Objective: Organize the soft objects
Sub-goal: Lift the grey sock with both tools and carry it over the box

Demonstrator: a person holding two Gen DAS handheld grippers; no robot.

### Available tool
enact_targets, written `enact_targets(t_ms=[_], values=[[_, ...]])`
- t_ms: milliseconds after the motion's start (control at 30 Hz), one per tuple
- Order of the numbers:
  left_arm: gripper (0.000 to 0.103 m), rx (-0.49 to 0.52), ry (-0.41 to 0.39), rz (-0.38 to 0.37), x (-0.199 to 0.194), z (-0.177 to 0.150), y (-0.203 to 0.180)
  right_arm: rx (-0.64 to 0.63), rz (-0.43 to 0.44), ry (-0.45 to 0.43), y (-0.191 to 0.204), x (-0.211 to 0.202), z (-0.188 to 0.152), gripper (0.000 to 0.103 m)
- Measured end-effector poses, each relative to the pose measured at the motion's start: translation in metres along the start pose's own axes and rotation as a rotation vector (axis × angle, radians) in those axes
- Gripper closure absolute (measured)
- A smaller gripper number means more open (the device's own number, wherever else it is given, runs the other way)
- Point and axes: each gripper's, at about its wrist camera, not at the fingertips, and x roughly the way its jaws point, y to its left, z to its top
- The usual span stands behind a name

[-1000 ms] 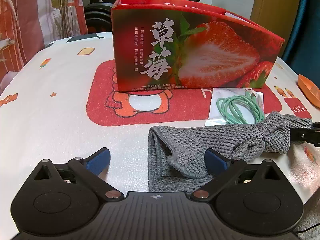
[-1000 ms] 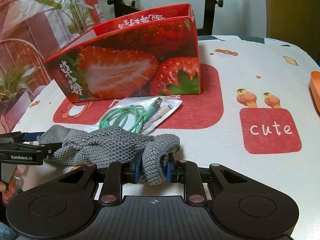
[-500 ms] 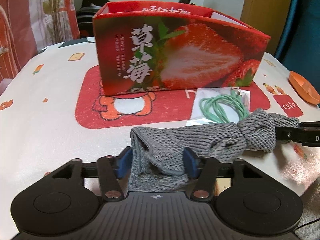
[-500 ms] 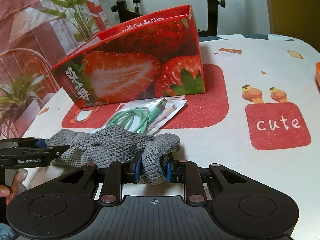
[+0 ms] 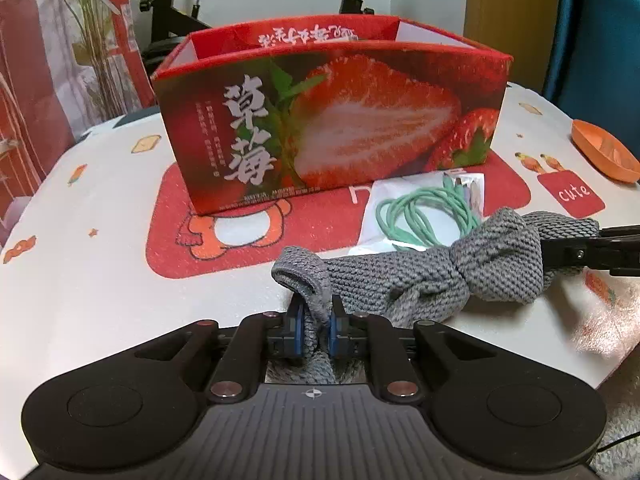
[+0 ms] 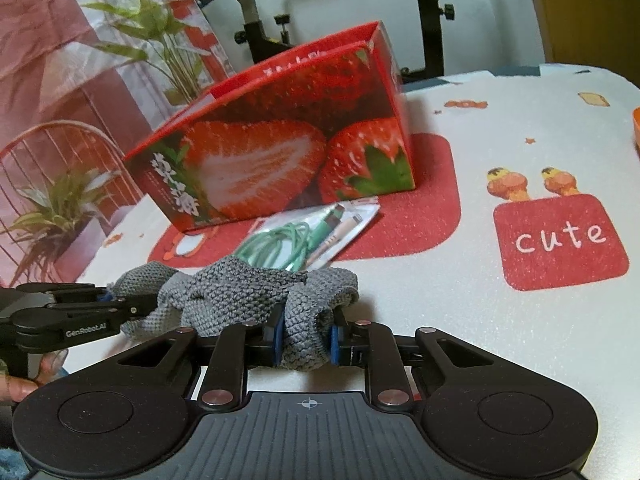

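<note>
A grey knitted cloth [image 5: 420,276] is stretched between both grippers, a little above the table. My left gripper [image 5: 314,326] is shut on the cloth's left end. My right gripper [image 6: 306,338] is shut on its right end; the cloth [image 6: 240,288] bunches in front of it. The right gripper shows at the right edge of the left wrist view [image 5: 592,250]; the left gripper shows at the left of the right wrist view [image 6: 80,312]. An open red strawberry box [image 5: 332,128] stands behind the cloth, and also appears in the right wrist view [image 6: 288,152].
A green cable in a clear bag [image 5: 428,212] lies between the box and the cloth, also in the right wrist view [image 6: 308,236]. An orange dish [image 5: 604,156] sits at the far right. The table has a white cloth with red patches [image 6: 560,240].
My left gripper closed from wide open onto the cloth's left end and lifted it. The right gripper stayed shut on the other end and rose slightly.
</note>
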Motion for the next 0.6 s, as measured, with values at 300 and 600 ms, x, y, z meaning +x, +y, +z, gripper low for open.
enact_targets(t_ms=[300, 600], values=[[0.091, -0.058, -0.096, 0.028, -0.028, 0.010, 0.011, 0.005, 0.026, -0.082, 0.000, -0.021, 0.005, 0.085], [0.091, -0.097, -0.255, 0.022, -0.073, 0.046, 0.024, -0.052, 0.057, -0.196, 0.017, -0.048, 0.043, 0.086]])
